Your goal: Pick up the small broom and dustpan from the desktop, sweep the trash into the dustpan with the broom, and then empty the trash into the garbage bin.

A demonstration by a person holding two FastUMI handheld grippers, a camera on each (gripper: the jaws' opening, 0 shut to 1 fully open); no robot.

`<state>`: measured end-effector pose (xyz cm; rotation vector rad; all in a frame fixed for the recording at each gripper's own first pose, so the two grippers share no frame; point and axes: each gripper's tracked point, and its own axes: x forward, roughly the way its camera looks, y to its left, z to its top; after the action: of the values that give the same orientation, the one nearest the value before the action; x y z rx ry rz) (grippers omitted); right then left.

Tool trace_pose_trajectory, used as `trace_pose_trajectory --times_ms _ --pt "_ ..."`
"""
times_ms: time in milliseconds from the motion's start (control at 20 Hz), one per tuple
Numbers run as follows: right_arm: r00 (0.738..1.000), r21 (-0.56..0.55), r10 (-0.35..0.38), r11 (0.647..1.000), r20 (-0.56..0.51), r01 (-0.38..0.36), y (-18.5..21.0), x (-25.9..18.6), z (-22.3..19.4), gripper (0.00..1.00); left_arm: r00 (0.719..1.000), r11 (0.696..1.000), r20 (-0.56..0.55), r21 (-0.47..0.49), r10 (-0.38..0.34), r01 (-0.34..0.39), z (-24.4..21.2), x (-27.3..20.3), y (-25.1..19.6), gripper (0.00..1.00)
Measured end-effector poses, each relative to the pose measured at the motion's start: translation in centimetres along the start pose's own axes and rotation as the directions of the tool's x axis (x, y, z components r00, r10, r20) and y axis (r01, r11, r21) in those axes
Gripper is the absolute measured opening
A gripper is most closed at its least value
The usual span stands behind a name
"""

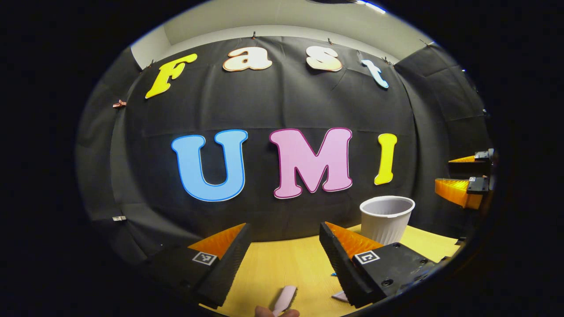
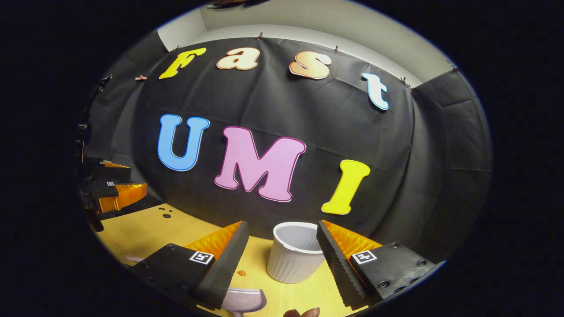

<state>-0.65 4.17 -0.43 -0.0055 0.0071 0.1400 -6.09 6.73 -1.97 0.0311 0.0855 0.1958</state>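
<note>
Start of the task, pickup step, nothing grabbed yet. My left gripper hangs above the desktop with jaws spread wide, nothing between them. Same for my right gripper: jaws apart, holding nothing.

In the left gripper view a pale handle lies on the wood just below my fingers, probably the small broom, though I can't tell for sure. In the right gripper view the dustpan sits low at the frame bottom, just beside my left-hand finger. A small orange scrap lies on the desktop near it, likely the trash. The white ribbed garbage bin stands upright at the back of the desktop, ahead between my right fingers.

Next move calls for both grippers to drop and tilt down: the left 1 over the pale handle, the right 1 over the dustpan's handle, then close on them.
</note>
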Motion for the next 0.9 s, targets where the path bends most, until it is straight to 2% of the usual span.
trace_pose_trajectory --times_ms 150,250,350,500,550,700,850,900 --pt "0.994 0.005 0.073 0.997 -0.083 -0.073 1.8 0.1 -2.4 0.98 1.0 1.0 -0.017 -0.004 0.011 -0.011 -0.8 -0.4 0.8 0.97" --pt "0.97 0.034 0.12 0.993 -0.212 -0.116 2.8 -0.9 -6.2 0.98 0.999 1.0 -0.033 -0.009 0.023 -0.023 -1.7 -0.7 1.5 0.97" --pt "0.93 0.049 0.15 0.989 -0.336 -0.142 3.5 -2.3 -10.3 0.98 0.998 0.999 -0.052 -0.014 0.038 -0.039 -2.7 -0.7 2.5 0.97" --pt "0.841 0.048 0.179 0.982 -0.51 -0.18 4.5 -5.5 -17.5 0.97 0.995 0.998 -0.078 -0.001 0.065 -0.065 -4.3 -0.9 4.4 0.97" --pt "0.804 0.047 0.177 0.982 -0.568 -0.183 4.8 -6.8 -19.7 0.96 0.994 0.997 -0.082 0.006 0.073 -0.073 -4.7 -1.0 5.1 0.97" --pt "0.675 0.074 0.174 0.982 -0.717 -0.174 5.6 -10.1 -26.0 0.96 0.99 0.996 -0.105 0.023 0.093 -0.091 -6.3 -1.3 6.9 0.97" --pt "0.54 0.102 0.163 0.985 -0.826 -0.142 6.6 -11.6 -31.3 0.95 0.988 0.996 -0.126 0.025 0.088 -0.085 -7.2 -1.5 7.7 0.97" --pt "0.508 0.104 0.156 0.986 -0.847 -0.129 6.9 -11.9 -32.5 0.94 0.988 0.996 -0.126 0.031 0.088 -0.085 -7.4 -1.6 7.9 0.97"
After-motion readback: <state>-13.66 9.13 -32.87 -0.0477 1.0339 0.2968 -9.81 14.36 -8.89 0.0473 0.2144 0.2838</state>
